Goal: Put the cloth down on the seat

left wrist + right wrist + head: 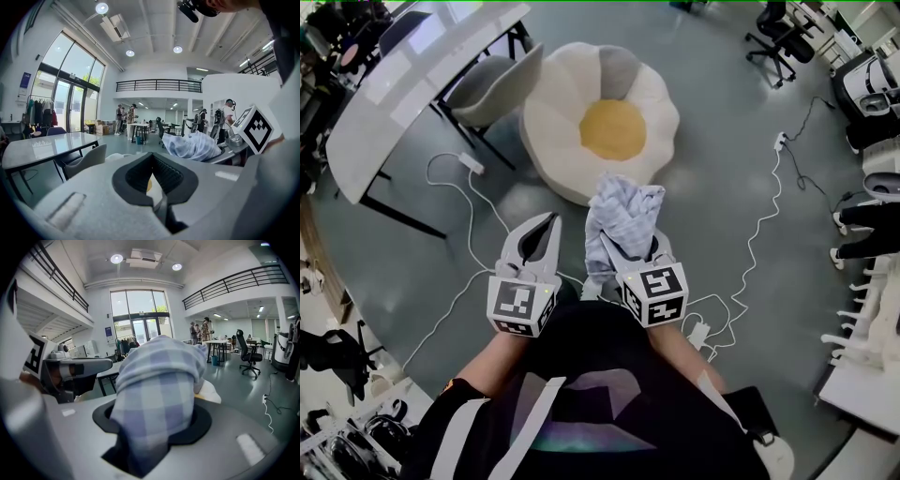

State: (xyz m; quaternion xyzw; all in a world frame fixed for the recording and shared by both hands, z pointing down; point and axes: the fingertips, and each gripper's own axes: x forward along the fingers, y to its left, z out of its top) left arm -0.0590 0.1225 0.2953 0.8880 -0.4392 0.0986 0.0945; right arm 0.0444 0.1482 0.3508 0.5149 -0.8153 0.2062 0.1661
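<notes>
Ahead on the floor point(712, 112), flower-shaped seat point(572, 112), white petals, yellow centre point(612, 128), nothing lying on it. Cloth point(623, 211), blue-white check, is not on the seat. It is bunched up and clamped in the right gripper point(630, 253), whose jaws stand fairly wide around the thick wad. The right gripper view shows fabric filling the gap and spilling over the top.

From the head view the cloth's top edge just overlaps the seat's near rim; its height above the floor can't be told. Left gripper point(549, 223) is beside it, apart from the cloth, with its tips meeting and nothing between them.

Seat's left edge sits just beside a grey chair point(492, 89), which is tucked at a white table point(412, 84). The right and far sides of the seat face bare floor.

- A white cable point(759, 225) snakes down the floor well right of the seat.
- Another cable loop and a power strip point(472, 163) lie left, between the table and the grippers.
- A black office chair point(778, 42) stands far right, well clear.
</notes>
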